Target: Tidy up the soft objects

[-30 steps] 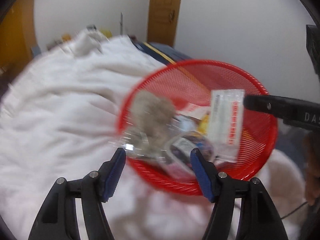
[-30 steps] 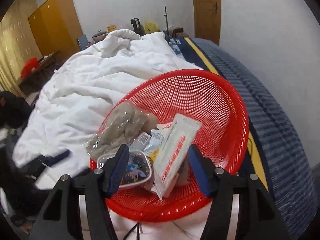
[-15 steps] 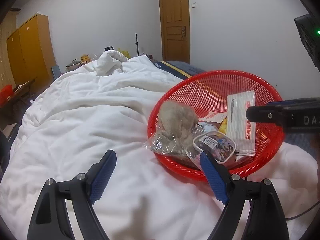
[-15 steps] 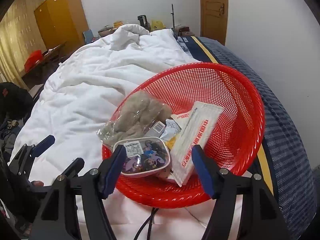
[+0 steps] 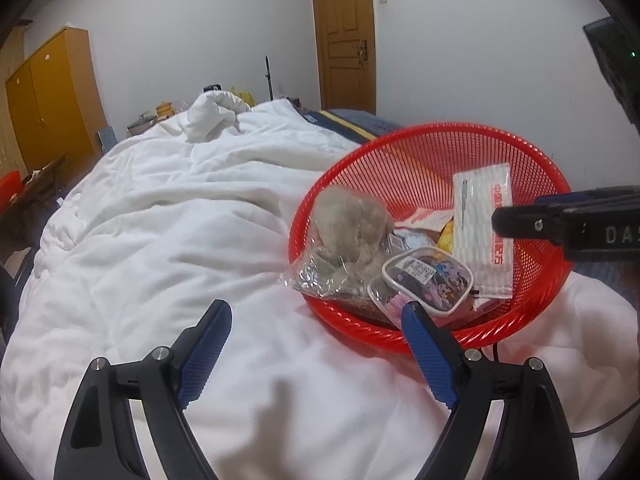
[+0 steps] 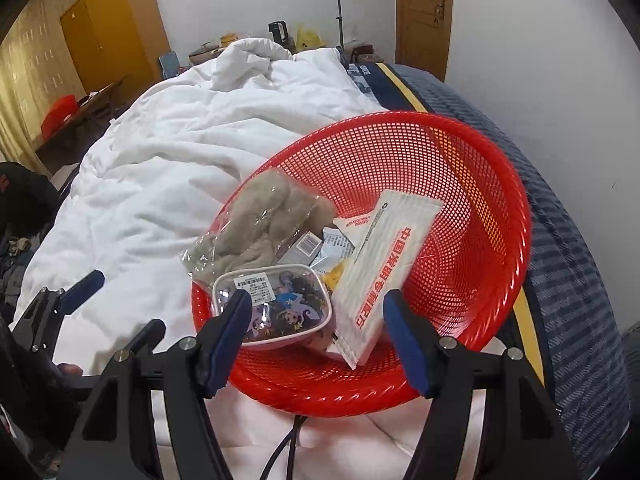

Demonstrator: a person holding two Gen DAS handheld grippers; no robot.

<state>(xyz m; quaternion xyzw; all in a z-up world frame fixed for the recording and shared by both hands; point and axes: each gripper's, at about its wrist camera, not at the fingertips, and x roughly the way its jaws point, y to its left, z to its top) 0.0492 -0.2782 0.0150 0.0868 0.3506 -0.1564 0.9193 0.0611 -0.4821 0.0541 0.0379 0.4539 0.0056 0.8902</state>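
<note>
A red mesh basket [image 5: 532,172] [image 6: 480,184] lies tilted on a white duvet [image 5: 168,216] [image 6: 180,152]. In it are a beige plush in a clear bag [image 5: 348,236] [image 6: 260,224], a cartoon-printed pouch [image 5: 428,280] [image 6: 276,304], a white packet with red print [image 5: 484,224] [image 6: 380,276] and small wrappers. My left gripper [image 5: 316,344] is open and empty over the duvet, left of the basket. My right gripper [image 6: 316,328] is open and empty at the basket's near rim, over the pouch; it also shows in the left wrist view [image 5: 560,220].
A blue striped mattress [image 6: 568,240] runs along the white wall on the right. A wooden door [image 5: 344,36] stands at the back, yellow wardrobes [image 5: 48,96] at the left. A black cable [image 6: 288,440] passes under the basket's near edge.
My left gripper has pulled back and to the left, away from the basket, onto the duvet. My right gripper has drawn back slightly. The basket's contents have not moved.
</note>
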